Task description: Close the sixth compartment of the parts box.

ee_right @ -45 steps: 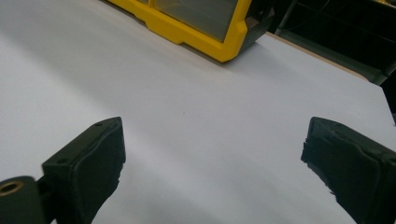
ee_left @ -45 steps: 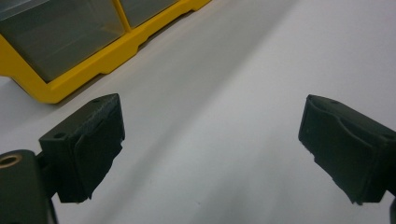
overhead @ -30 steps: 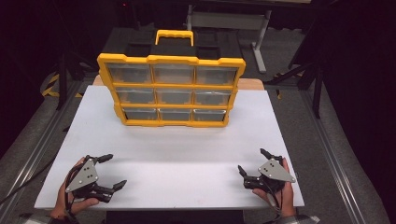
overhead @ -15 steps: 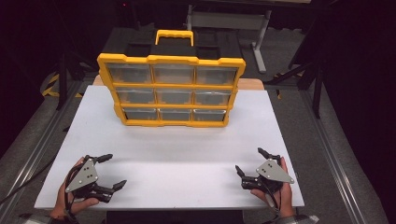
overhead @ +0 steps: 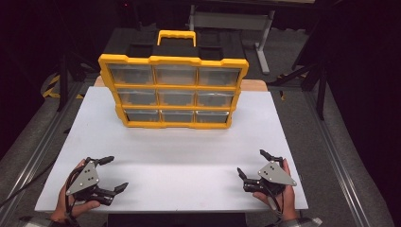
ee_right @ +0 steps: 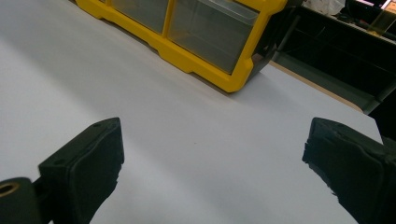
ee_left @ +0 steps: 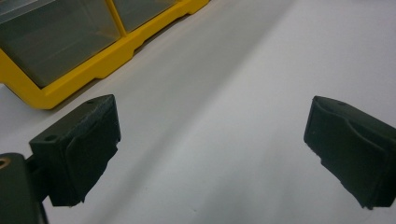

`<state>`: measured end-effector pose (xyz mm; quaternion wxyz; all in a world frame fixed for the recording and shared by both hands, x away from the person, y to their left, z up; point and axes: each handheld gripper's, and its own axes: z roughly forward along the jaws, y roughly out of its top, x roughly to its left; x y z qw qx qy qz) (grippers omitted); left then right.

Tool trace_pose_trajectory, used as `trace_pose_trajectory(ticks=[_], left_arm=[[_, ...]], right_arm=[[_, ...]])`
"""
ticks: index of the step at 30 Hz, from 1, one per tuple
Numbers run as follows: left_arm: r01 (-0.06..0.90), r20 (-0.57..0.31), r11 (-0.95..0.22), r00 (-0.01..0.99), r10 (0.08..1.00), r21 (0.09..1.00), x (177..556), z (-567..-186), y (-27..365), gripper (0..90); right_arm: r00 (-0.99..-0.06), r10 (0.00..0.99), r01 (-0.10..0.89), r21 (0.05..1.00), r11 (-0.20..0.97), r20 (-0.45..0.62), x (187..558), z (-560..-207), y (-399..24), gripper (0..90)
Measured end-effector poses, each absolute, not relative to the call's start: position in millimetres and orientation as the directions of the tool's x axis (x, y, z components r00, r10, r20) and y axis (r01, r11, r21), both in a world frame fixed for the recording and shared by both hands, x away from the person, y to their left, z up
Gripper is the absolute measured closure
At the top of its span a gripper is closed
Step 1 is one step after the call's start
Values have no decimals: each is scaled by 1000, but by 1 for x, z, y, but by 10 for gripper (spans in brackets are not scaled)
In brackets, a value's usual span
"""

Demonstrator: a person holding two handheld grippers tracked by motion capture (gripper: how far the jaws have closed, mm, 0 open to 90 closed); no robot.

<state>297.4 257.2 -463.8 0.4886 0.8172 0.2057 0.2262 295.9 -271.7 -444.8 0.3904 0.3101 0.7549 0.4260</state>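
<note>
- High view: a yellow drawer cabinet (overhead: pixel 173 91) with three rows of three clear drawers and a handle (overhead: pixel 176 37) on top stood upright at the far middle of the white surface (overhead: pixel 189 156). The left gripper (overhead: pixel 112 173) was held at the near left corner and the right gripper (overhead: pixel 254 164) at the near right corner, both well apart from the cabinet. Each had its jaws spread wide with nothing between them.
- Left gripper view: the jaws stood far apart over bare surface (ee_left: pixel 224 107); the cabinet's bottom yellow edge (ee_left: pixel 93 70) and two clear drawers lay ahead at upper left.
- Right gripper view: the jaws were parted wide over the surface (ee_right: pixel 187 140), holding nothing; the cabinet's lower corner (ee_right: pixel 233 70) sat ahead, with a wooden edge (ee_right: pixel 317 84) beyond.
</note>
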Motion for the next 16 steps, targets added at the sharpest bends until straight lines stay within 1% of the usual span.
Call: trace_pose_trajectory(ticks=[16], left_arm=[[117, 170, -440, 812, 559, 890, 298, -463, 256, 48]], right_arm=[[-497, 802, 133, 884, 449, -332, 295, -446, -273, 55]])
